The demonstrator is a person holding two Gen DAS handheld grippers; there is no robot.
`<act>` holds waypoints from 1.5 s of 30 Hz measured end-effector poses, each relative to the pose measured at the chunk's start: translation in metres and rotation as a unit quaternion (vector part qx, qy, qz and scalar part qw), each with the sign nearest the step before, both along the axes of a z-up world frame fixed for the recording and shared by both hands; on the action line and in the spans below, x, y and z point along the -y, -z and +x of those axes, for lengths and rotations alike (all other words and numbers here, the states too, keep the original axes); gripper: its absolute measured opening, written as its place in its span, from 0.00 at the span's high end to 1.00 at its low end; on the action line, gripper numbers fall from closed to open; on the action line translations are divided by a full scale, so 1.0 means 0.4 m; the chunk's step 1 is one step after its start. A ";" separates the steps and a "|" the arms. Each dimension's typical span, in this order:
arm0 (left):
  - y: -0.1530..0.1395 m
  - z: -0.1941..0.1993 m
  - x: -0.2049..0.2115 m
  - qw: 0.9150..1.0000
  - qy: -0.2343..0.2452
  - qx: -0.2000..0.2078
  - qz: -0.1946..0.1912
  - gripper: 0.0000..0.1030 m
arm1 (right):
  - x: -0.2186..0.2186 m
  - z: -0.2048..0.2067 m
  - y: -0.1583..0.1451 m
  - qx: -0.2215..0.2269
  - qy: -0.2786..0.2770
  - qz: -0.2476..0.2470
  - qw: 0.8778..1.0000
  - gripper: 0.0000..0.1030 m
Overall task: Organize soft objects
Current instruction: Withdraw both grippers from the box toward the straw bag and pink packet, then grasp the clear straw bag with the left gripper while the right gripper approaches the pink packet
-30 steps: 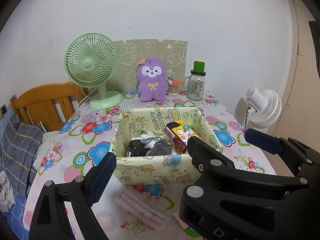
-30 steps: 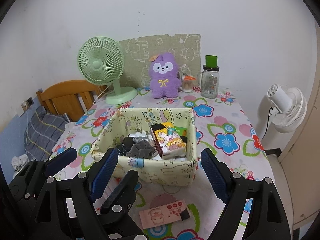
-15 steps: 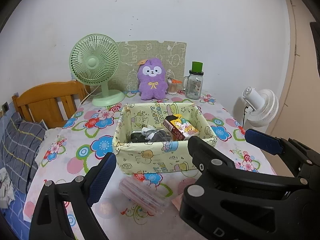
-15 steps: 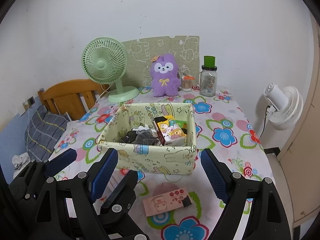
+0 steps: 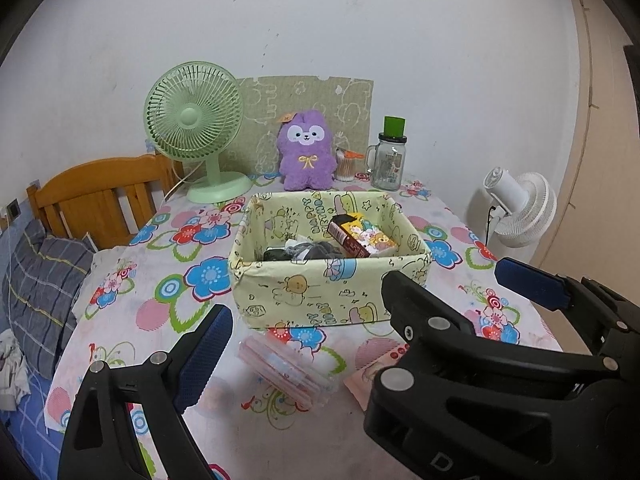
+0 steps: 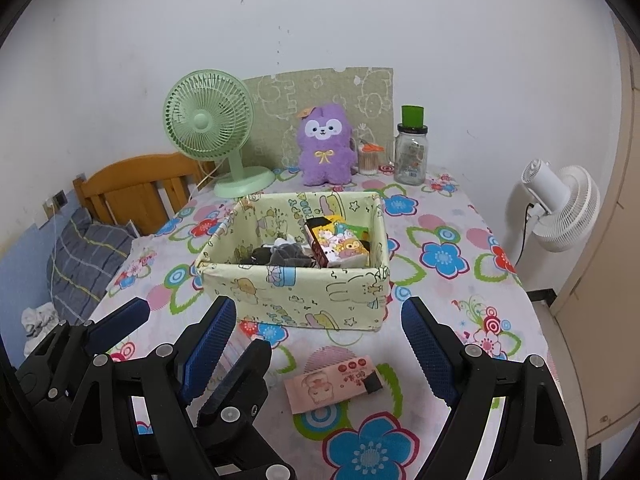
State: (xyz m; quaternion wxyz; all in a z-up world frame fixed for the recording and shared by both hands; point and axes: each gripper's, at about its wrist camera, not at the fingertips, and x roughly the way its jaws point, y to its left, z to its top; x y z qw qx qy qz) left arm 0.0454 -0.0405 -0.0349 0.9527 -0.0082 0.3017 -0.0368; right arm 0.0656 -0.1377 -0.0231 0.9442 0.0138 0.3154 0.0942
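Observation:
A purple plush toy [image 5: 306, 152] [image 6: 326, 144] sits upright at the back of the table against a patterned board. A yellow fabric basket [image 5: 320, 292] [image 6: 296, 292] stands mid-table and holds grey and black socks [image 5: 308, 250] [image 6: 280, 256] and a cartoon snack box [image 5: 360, 236]. My left gripper [image 5: 316, 308] hangs open and empty in front of the basket; its right finger is hidden behind the right gripper. My right gripper [image 6: 320, 304] is open and empty too, close beside the left one, short of the basket's near wall.
A clear packet of pink items [image 5: 288, 368] and a pink card packet [image 6: 332, 380] lie between basket and grippers. Along the back stand a green fan [image 5: 196, 120], a swab pot [image 5: 346, 164] and a glass jar [image 5: 388, 160]. White fan [image 5: 520, 208] right; wooden headboard [image 5: 100, 196] and bedding left.
Both grippers have drawn back from the basket toward the table's near edge, so more tablecloth and both packets show. The jaws stay as wide as before.

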 end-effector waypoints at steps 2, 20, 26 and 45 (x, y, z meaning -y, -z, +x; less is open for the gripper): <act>0.009 0.003 -0.001 1.000 -0.002 -0.004 0.000 0.09 | -0.001 0.001 0.009 -0.002 0.000 -0.001 1.000 0.15; 0.105 0.048 -0.015 0.999 -0.009 -0.053 0.000 0.09 | -0.008 0.041 0.107 -0.042 0.003 -0.001 0.999 0.15; 0.128 0.064 -0.023 0.998 -0.011 -0.067 -0.004 0.09 | -0.007 0.061 0.134 -0.056 0.008 0.001 0.998 0.16; 0.199 0.139 -0.051 0.993 -0.032 -0.111 -0.011 0.09 | -0.010 0.139 0.207 -0.100 0.020 0.007 0.995 0.16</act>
